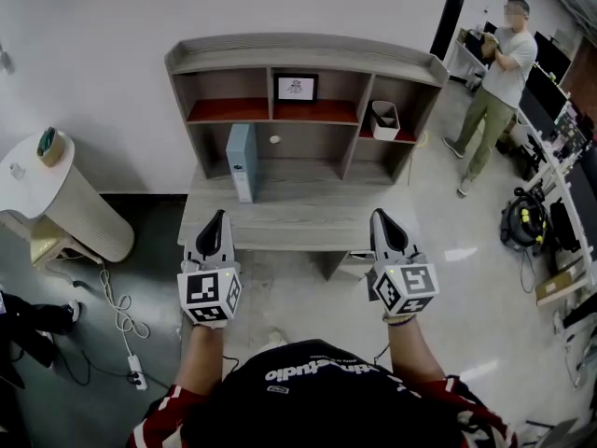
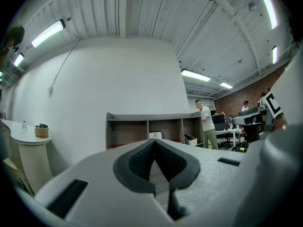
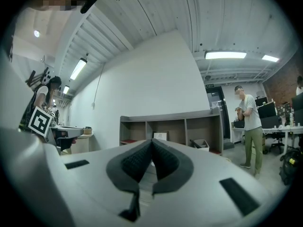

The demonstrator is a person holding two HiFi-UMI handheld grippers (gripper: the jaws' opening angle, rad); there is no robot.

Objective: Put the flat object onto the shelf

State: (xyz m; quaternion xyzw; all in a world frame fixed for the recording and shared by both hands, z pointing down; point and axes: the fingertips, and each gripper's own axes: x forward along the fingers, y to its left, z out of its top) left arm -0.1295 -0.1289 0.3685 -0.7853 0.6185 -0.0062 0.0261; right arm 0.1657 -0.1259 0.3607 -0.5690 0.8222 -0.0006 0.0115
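We are facing the shelf, a grey wooden unit that stands on the back of a matching worktop against a white wall. The flat object, a thin pale blue box, is not in any of the shelf's upper compartments. It stands upright on its edge on the worktop, in the lower opening of the shelf, toward that opening's left side.

The upper compartments of the shelf have red floors. The middle one holds a small framed picture, the right one a white bin, and the left one shows nothing inside.

Both claws hover in front of the shelf, at the near edge of the worktop and well short of the flat object. They point level toward the shelf. The left claw sits in front of the shelf's left half; its own view shows the dark pads pressed together with nothing between them. The right claw sits in front of the shelf's right half, closed in the same way and also empty.

To the left of the shelf stands a round white side table with a small pot on it. To the right of the shelf, a person stands on the floor.
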